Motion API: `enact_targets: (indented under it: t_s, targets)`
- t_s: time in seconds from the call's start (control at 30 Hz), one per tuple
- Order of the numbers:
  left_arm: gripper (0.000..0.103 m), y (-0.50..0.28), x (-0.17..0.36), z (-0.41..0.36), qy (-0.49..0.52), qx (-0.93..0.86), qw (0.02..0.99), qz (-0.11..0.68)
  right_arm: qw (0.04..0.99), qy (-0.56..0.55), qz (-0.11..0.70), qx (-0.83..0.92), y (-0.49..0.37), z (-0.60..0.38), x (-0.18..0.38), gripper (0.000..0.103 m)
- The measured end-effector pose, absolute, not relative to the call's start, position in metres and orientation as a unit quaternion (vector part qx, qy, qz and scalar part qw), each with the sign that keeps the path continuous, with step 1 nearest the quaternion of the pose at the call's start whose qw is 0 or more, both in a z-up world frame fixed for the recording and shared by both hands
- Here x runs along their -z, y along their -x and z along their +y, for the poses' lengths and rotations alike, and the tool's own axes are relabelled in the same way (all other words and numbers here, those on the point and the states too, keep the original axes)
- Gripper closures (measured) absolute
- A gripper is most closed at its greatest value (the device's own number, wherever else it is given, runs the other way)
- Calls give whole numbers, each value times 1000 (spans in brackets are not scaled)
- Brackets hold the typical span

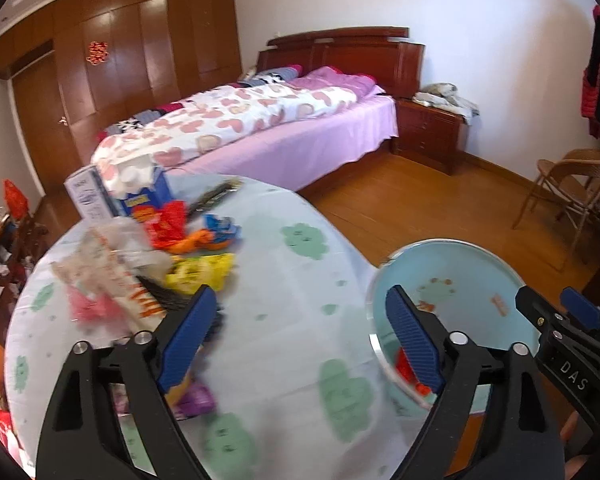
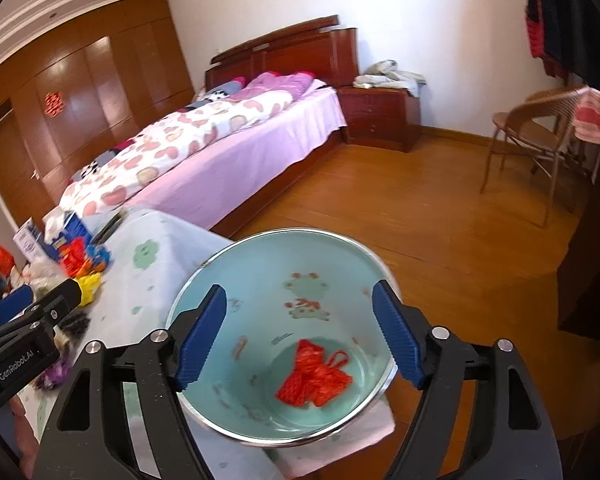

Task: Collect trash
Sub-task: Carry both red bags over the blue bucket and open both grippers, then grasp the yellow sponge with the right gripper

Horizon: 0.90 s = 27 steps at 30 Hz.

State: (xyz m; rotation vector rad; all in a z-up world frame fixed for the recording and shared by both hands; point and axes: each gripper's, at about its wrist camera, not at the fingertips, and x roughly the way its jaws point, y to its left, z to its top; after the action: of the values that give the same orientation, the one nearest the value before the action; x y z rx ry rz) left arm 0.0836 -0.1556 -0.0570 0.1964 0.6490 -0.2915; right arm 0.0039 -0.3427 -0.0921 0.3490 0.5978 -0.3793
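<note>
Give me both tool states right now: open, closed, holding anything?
Left tool: open, holding nothing, over the table.
Right tool: open, holding nothing, above the bin with red trash inside.

"DAS" – on right gripper (image 1: 576,312); "GenRobot.AI" – on left gripper (image 2: 28,304).
</note>
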Motion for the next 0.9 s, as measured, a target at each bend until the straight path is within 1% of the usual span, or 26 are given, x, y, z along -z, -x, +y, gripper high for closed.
enact_targets:
  t_s: [0.23,0.5,0.9]
  targets:
    - [11,-83,55,-113,-82,106,937,322,933,-135,292,164,-14,-304,80,21]
    - [11,-88,56,-60,-52,68,939,333,937,-117,296,145,-24,-266,74,20]
    - [11,-99,67,8,-20,30,936,351,942,-101,305,94,-49,-201,75,21]
